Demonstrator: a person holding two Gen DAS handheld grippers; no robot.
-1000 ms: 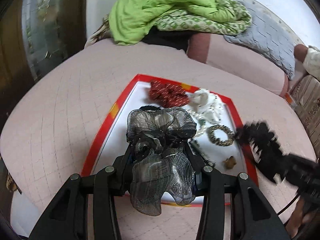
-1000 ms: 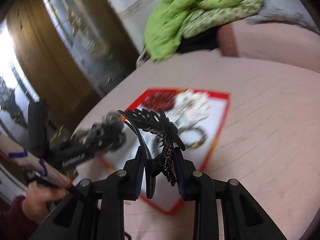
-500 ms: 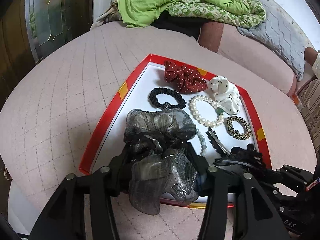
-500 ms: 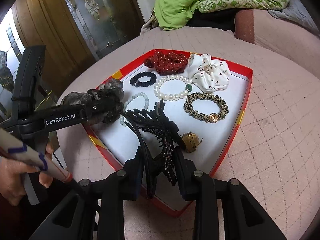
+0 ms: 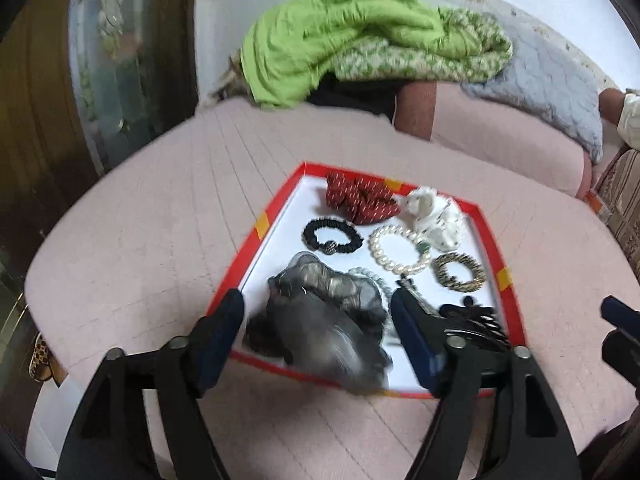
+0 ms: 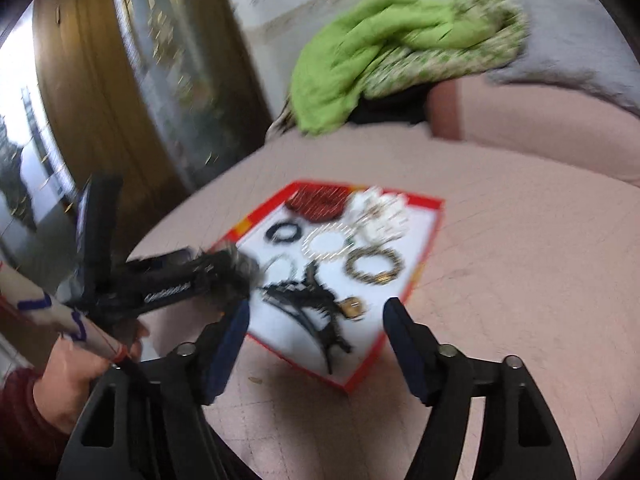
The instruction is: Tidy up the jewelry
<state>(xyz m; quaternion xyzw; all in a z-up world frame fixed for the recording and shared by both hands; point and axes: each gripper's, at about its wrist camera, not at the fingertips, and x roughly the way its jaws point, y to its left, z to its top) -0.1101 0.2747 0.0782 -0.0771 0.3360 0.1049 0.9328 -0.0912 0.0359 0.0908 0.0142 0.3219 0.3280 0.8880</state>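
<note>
L gripper (image 5: 316, 340) jaws opening, nothing pinched; grey organza scrunchie (image 5: 320, 312) lies loose betw fingers, on tray (image 5: 256, 240) near-left corner, partly over near rim. R gripper (image 6: 316, 340) jaws opening, empty; black claw clip (image 6: 308, 304) just ahead, at tray near edge, long axis running away from fingers. Tray mostly full; free space only at left edge. Bed cover (image 5: 140, 240) bare all round tray.

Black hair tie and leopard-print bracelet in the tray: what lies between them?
The pearl bracelet lies between the black hair tie and the leopard-print bracelet, clearest in the left wrist view.
</note>
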